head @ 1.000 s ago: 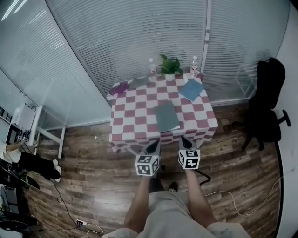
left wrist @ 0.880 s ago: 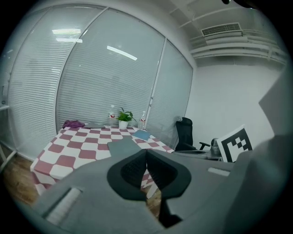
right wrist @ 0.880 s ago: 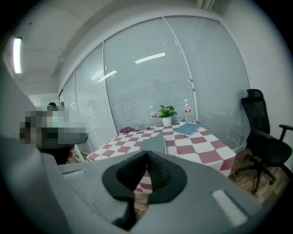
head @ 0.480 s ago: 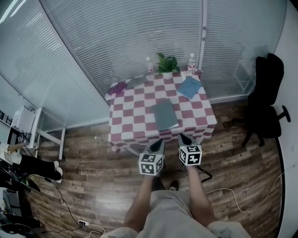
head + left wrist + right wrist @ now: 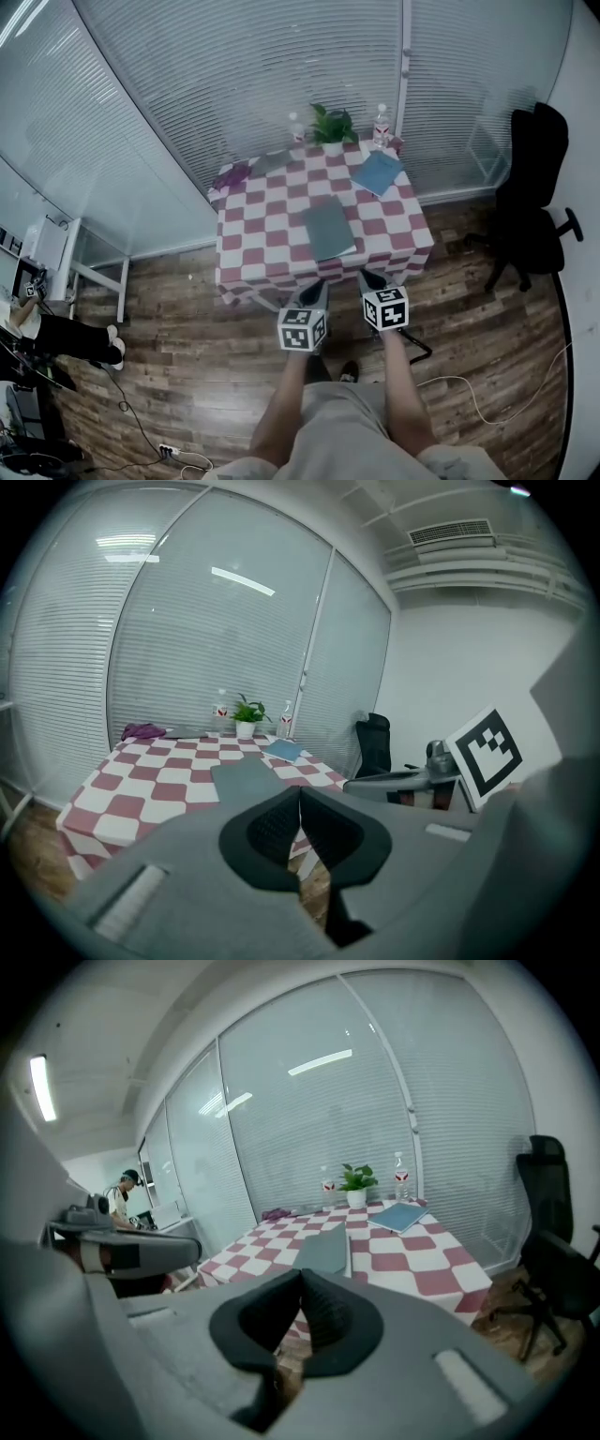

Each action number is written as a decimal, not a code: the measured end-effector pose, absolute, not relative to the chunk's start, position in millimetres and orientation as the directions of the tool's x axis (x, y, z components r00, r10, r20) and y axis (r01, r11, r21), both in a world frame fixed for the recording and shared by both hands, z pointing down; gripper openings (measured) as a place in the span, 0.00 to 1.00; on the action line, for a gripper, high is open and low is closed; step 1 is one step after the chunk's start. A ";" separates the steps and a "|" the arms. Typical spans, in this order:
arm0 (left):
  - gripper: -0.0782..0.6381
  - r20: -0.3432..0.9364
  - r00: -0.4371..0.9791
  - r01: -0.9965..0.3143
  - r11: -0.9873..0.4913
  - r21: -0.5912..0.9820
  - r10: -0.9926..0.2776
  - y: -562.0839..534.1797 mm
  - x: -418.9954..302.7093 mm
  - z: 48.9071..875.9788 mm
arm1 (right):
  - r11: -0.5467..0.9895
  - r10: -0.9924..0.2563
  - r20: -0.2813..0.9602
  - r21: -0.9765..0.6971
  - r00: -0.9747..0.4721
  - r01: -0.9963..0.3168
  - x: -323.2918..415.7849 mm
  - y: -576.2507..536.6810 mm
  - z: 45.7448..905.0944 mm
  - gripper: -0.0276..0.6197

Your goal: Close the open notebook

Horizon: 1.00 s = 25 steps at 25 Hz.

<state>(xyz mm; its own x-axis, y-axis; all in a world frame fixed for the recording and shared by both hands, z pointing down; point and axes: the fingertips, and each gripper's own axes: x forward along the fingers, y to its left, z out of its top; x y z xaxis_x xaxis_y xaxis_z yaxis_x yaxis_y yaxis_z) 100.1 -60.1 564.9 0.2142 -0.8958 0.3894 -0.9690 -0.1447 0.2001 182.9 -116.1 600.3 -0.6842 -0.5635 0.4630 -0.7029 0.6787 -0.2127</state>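
Purple item (image 5: 234, 174) too small to identify; person (image 5: 66, 335) cut off by head view's left edge

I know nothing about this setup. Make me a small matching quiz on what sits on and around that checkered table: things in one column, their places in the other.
Things:
1. plant
2. blue book
3. purple cloth
4. chair

Places, as seen in the head view:
A. on the floor, right of the table
B. the table's far left corner
C. the middle of the table's far edge
D. the table's far right part

Pairs: 1-C, 2-D, 3-B, 4-A
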 end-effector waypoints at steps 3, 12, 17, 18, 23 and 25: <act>0.12 0.386 0.206 -0.970 -0.136 0.201 -0.899 -58.7 96.9 563.0 | 0.672 -0.564 0.488 -0.198 -0.667 -0.713 185.5 -115.7 603.8 0.05; 0.12 0.388 0.196 -0.972 -0.128 0.195 -0.900 -55.6 92.5 562.5 | 0.668 -0.578 0.472 -0.194 -0.665 -0.718 186.0 -116.2 600.0 0.05; 0.12 0.387 0.194 -0.973 -0.127 0.192 -0.901 -54.6 90.6 560.2 | 0.673 -0.577 0.471 -0.188 -0.667 -0.715 184.9 -114.9 597.9 0.05; 0.12 0.388 0.193 -0.973 -0.126 0.191 -0.901 -54.6 89.9 560.2 | 0.674 -0.578 0.471 -0.186 -0.667 -0.715 184.5 -115.3 597.7 0.05; 0.12 0.387 0.189 -0.974 -0.123 0.188 -0.903 -54.0 88.1 561.6 | 0.681 -0.571 0.469 -0.187 -0.674 -0.707 182.9 -114.5 599.0 0.05; 0.12 0.385 0.186 -0.975 -0.120 0.189 -0.904 -53.7 87.9 561.8 | 0.686 -0.566 0.471 -0.186 -0.677 -0.703 183.0 -113.6 599.2 0.05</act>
<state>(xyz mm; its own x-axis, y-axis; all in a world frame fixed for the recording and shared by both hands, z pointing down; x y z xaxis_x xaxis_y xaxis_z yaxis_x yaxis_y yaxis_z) 87.9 -53.7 561.8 0.1861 -0.9040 0.3848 -0.9745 -0.1199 0.1895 183.0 -113.6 599.2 -0.6767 -0.5658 0.4711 -0.7034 0.6859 -0.1864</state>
